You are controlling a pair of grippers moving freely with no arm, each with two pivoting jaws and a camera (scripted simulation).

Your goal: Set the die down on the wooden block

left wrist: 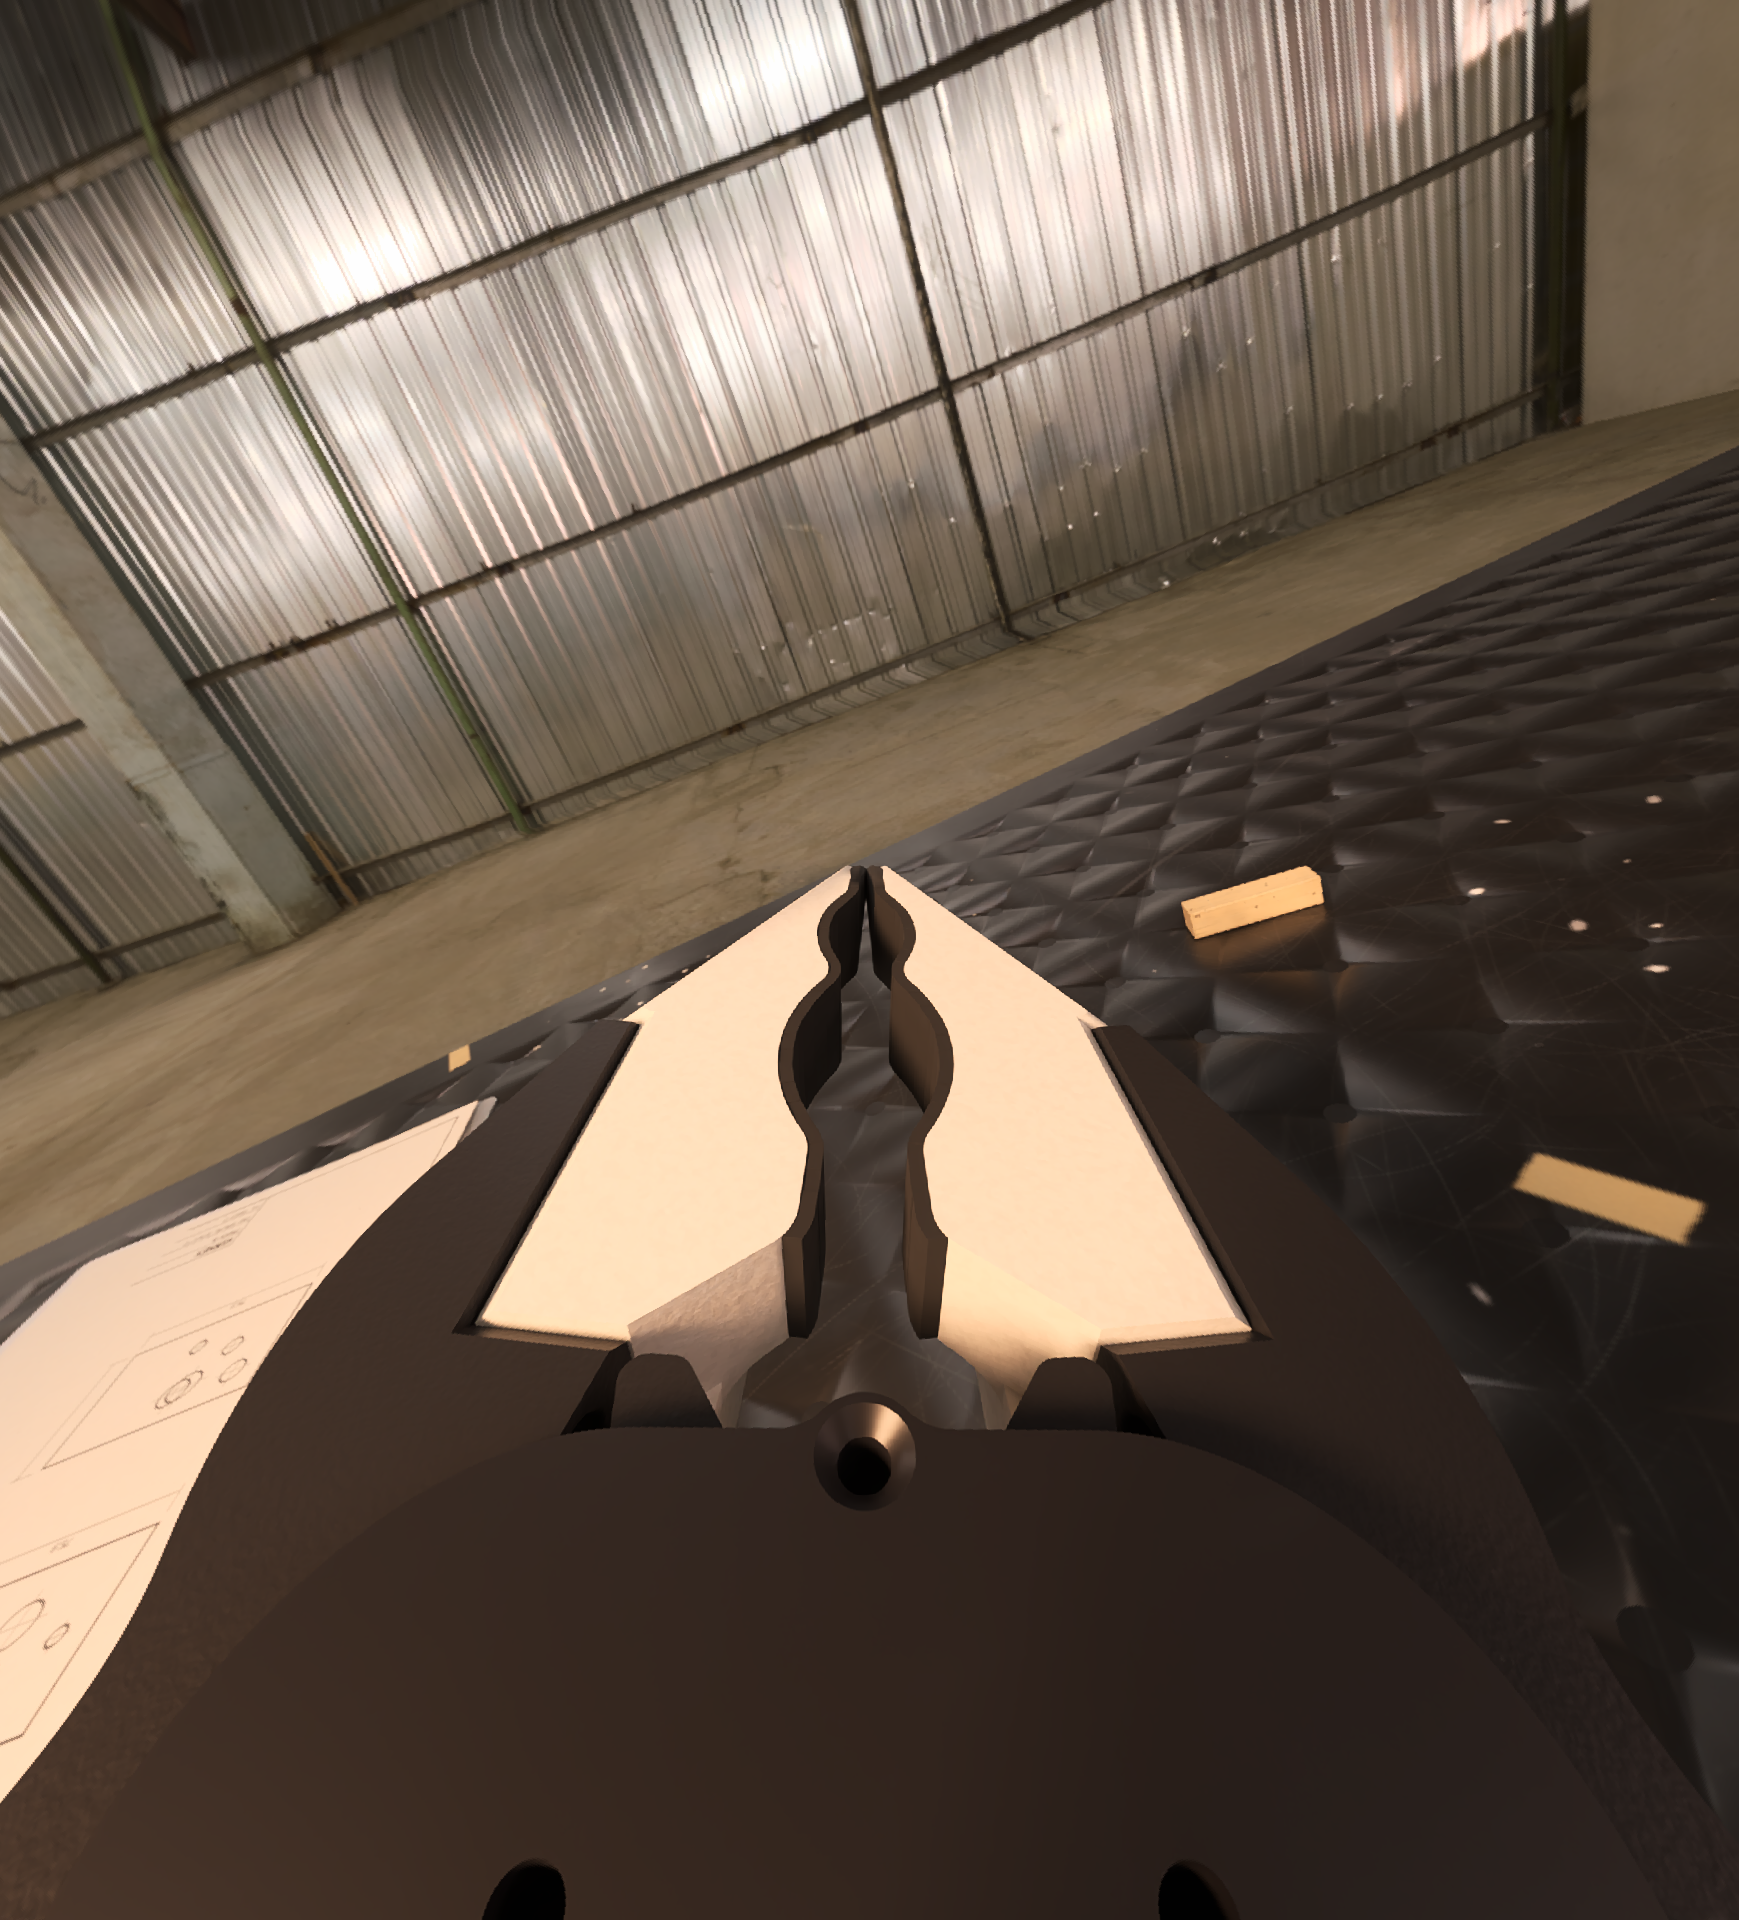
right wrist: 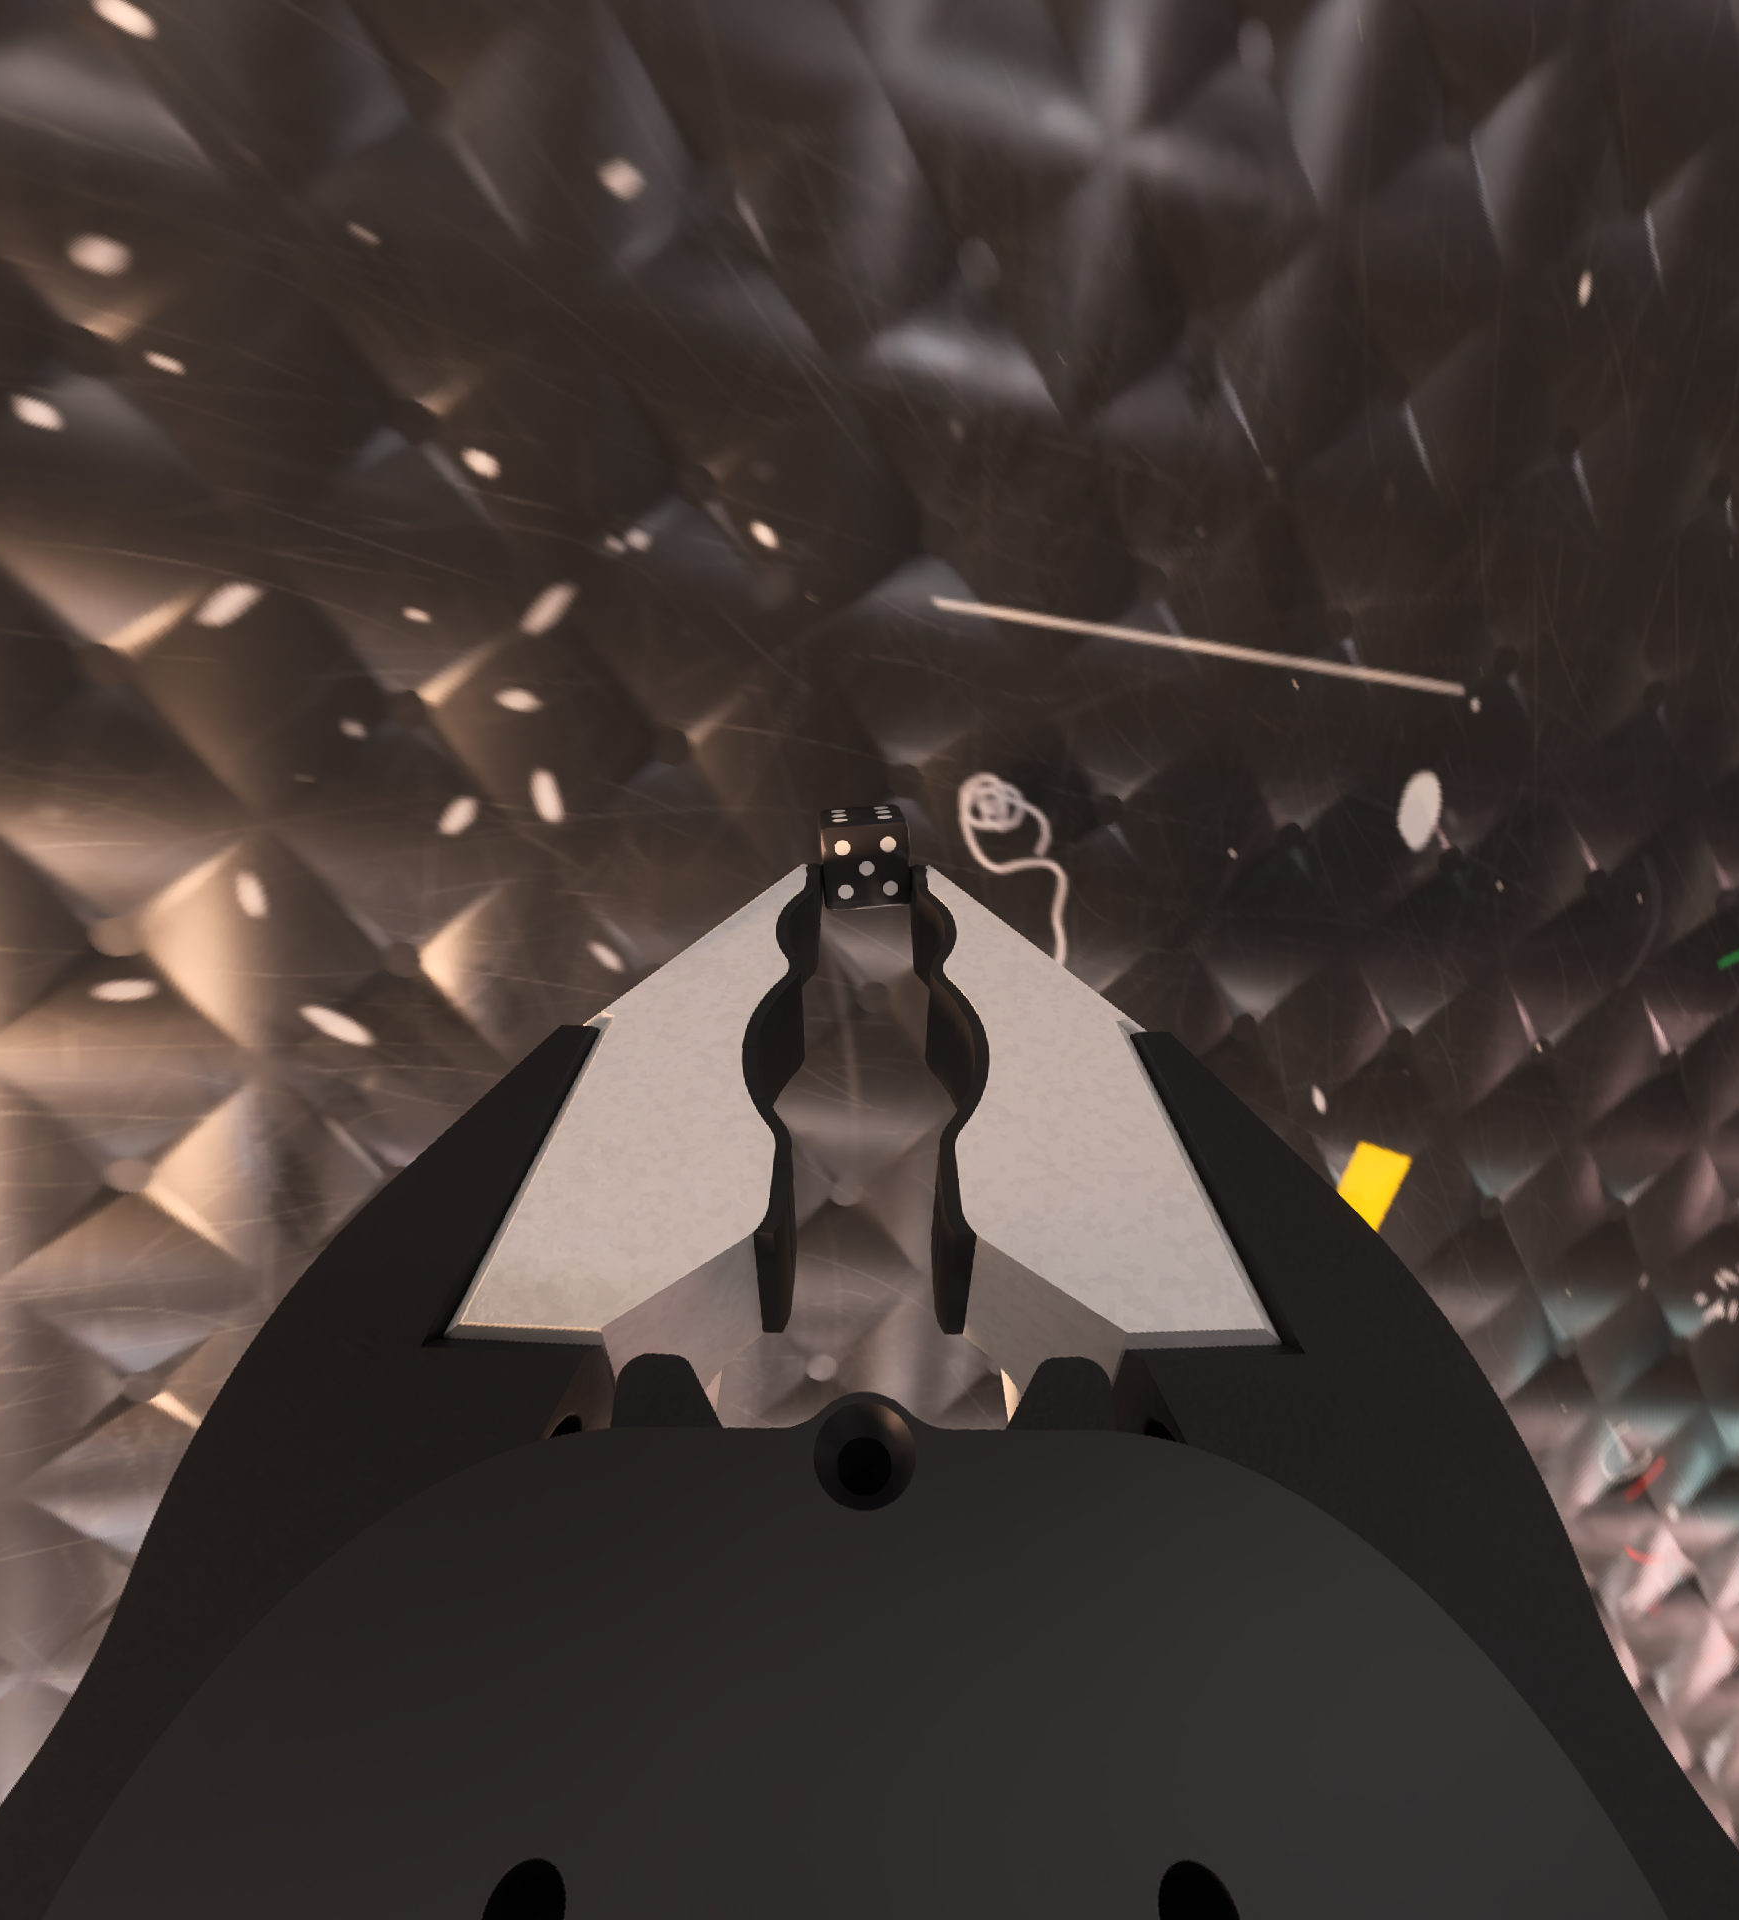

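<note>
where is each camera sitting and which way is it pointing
Left wrist view: sits on the left gripper, looking low and tilted across the dark patterned table toward a corrugated metal wall; its own fingers show, tips together and empty, with the wooden block ahead to the right and a paper sheet on the left.
Right wrist view: sits on the right gripper, looking steeply down at the table; its fingers pinch the black die.
Shared: only the table surface; neither view shows the other gripper.

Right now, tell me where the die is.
The die sits pinched between the tips of the right gripper, centre of the right wrist view, above the dark table, just left of a white string.
</note>
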